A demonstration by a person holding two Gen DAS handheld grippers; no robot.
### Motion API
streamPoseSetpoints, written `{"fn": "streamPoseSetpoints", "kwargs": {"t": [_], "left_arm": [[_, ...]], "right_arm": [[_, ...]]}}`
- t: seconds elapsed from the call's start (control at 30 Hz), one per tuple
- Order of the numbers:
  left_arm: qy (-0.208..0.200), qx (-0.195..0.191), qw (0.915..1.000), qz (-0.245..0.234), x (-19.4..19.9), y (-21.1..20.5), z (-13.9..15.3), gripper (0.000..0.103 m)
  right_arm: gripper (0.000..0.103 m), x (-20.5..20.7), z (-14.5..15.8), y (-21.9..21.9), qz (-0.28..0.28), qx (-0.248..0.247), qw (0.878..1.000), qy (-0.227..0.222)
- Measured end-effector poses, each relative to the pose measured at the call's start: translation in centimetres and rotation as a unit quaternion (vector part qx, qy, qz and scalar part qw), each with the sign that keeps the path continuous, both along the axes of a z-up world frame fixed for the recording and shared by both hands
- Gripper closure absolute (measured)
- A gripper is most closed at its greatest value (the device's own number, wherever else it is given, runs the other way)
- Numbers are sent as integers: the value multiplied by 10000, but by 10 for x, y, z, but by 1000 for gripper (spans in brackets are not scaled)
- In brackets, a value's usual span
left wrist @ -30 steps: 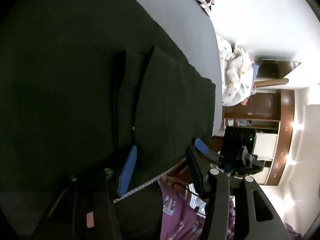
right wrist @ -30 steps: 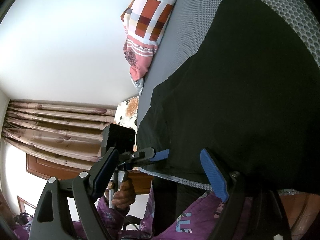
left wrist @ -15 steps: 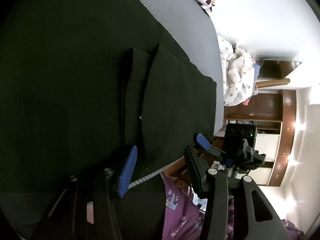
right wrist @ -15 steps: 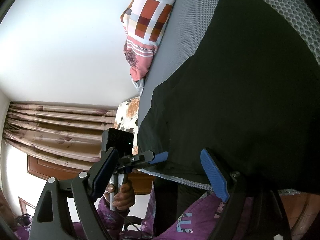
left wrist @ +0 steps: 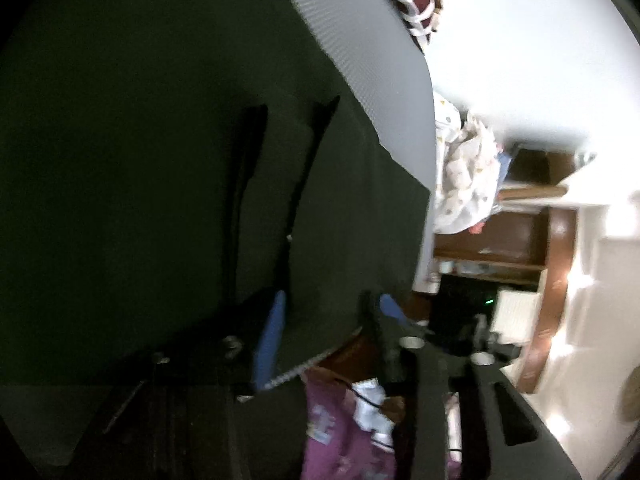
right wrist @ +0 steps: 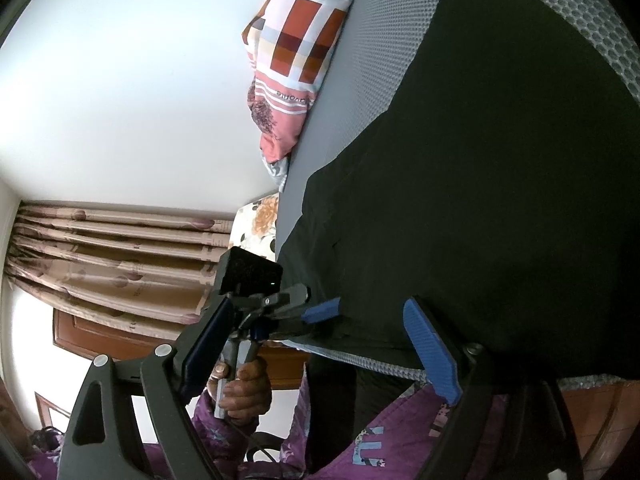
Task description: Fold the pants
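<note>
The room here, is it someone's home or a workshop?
Most likely a home bedroom: black pants lie on a grey mattress, a patterned pillow sits against the wall, and curtains hang nearby.

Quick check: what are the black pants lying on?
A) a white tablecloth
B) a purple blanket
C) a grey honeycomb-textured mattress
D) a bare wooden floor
C: the black pants are spread over the grey honeycomb-textured mattress, whose mesh surface shows around the cloth's edges.
</note>
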State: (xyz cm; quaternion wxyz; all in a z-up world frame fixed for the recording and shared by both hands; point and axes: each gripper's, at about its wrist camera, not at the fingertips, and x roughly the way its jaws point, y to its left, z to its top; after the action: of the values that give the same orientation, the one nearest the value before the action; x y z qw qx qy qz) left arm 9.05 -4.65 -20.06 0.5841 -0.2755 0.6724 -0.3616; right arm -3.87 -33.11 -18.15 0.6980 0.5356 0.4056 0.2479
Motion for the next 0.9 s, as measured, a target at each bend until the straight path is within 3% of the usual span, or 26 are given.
{"fn": "streamPoseSetpoints", "kwargs": {"t": [0.1,0.17,0.4,0.6,0.67,0.9], "left_arm": [[-204,241,9994,-163,-4,-7,1,89],[-310,358,9987,-177,-5,-9,2,92],[126,-141,9998,-72,-3,-7,-3,93],[591,-211,9978,219,0,5,-12,66],[643,-299,9970,298,2,6,-13,63],[504,-114,9986,-135,5,-20,-5,46]], "right_arm": [[18,0,0,0,3,-7,10000,-3],[18,0,0,0,3,-16,10000,-5],[17,2,1,1,67,8,10000,-19],[17,3,2,3,67,39,10000,-26],[17,3,2,3,70,43,10000,-23],[17,3,2,3,59,64,10000,-32]]}}
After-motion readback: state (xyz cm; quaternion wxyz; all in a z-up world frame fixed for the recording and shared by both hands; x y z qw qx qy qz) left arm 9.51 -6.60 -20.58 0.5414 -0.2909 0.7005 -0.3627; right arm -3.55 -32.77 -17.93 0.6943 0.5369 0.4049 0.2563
